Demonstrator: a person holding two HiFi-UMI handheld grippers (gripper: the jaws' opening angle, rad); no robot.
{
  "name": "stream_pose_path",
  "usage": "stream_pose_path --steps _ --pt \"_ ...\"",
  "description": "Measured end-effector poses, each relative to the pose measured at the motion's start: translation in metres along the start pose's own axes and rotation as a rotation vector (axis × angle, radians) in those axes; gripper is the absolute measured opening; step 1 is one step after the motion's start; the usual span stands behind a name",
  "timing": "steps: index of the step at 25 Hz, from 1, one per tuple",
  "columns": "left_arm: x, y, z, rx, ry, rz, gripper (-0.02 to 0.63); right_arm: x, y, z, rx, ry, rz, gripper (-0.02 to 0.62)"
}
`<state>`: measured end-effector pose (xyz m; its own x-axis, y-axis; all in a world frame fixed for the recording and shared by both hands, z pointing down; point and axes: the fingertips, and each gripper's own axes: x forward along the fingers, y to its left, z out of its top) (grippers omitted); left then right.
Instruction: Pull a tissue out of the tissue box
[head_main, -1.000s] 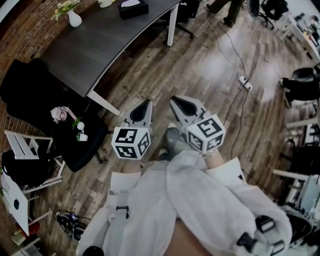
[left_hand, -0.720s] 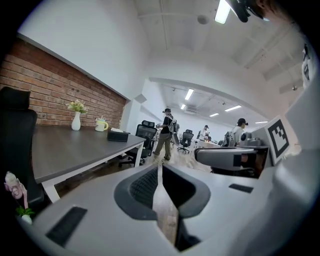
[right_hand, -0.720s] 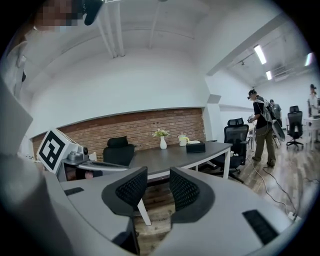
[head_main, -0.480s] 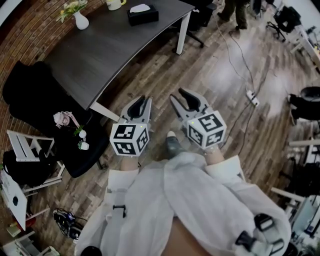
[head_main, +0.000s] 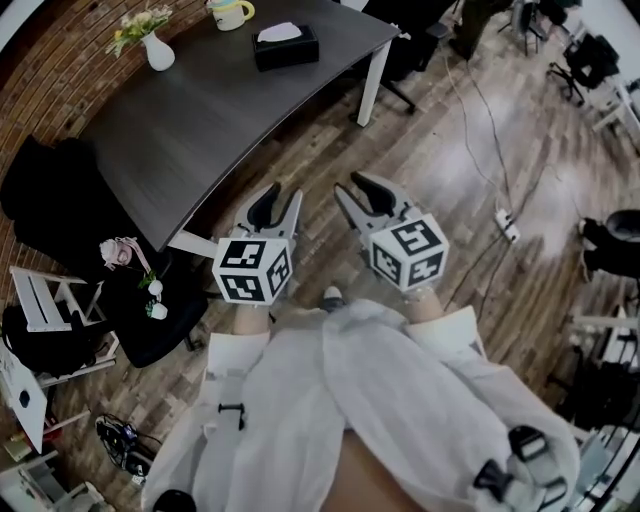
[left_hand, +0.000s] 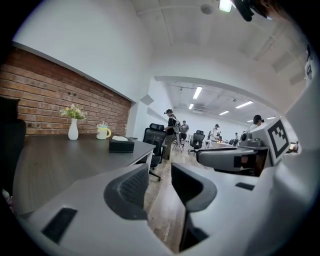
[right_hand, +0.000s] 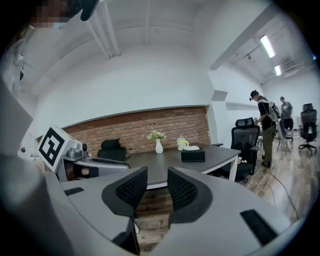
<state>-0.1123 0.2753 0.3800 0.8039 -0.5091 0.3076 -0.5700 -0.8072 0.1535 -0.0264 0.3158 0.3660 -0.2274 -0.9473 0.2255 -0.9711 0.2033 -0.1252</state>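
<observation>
— Which step is this?
— The approach, I'd say. The tissue box (head_main: 286, 47) sits near the far end of the worktop (head_main: 200, 110), well apart from both grippers, with a white tissue (head_main: 279, 32) poking out of its top.
— And the fingers?
— On the left gripper (head_main: 278, 200) they are opening, with nothing between them. On the right gripper (head_main: 362, 192) they stand apart and empty.
— Next?
— Probably close in on the box, then pinch the tissue.

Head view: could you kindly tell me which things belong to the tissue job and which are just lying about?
Job in hand: tissue box; tissue in its top; left gripper, jaws opening, nothing between them; right gripper, open, empty.
Lying about: vase with flowers; mug; power strip on the floor.
</observation>
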Motion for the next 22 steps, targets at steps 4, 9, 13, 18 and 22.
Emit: stream_pose_path --steps 4,9,13,18,22 --pt "0.024 0.005 0.004 -0.012 0.028 0.002 0.123 0.018 -0.019 0.008 0.007 0.009 0.023 0.118" --pt "0.047 0.016 0.009 -0.029 0.049 0.004 0.123 0.036 -0.037 0.008 0.025 0.023 0.032 0.118" --pt "0.073 0.027 0.013 -0.034 0.066 -0.01 0.123 0.051 -0.054 0.002 0.05 0.038 0.022 0.118" --pt "0.117 0.044 0.025 -0.029 0.072 -0.047 0.123 0.079 -0.086 0.007 0.057 0.031 -0.018 0.118" --pt "0.15 0.063 0.039 -0.016 0.078 -0.084 0.123 0.111 -0.109 0.015 0.064 0.033 -0.046 0.118"
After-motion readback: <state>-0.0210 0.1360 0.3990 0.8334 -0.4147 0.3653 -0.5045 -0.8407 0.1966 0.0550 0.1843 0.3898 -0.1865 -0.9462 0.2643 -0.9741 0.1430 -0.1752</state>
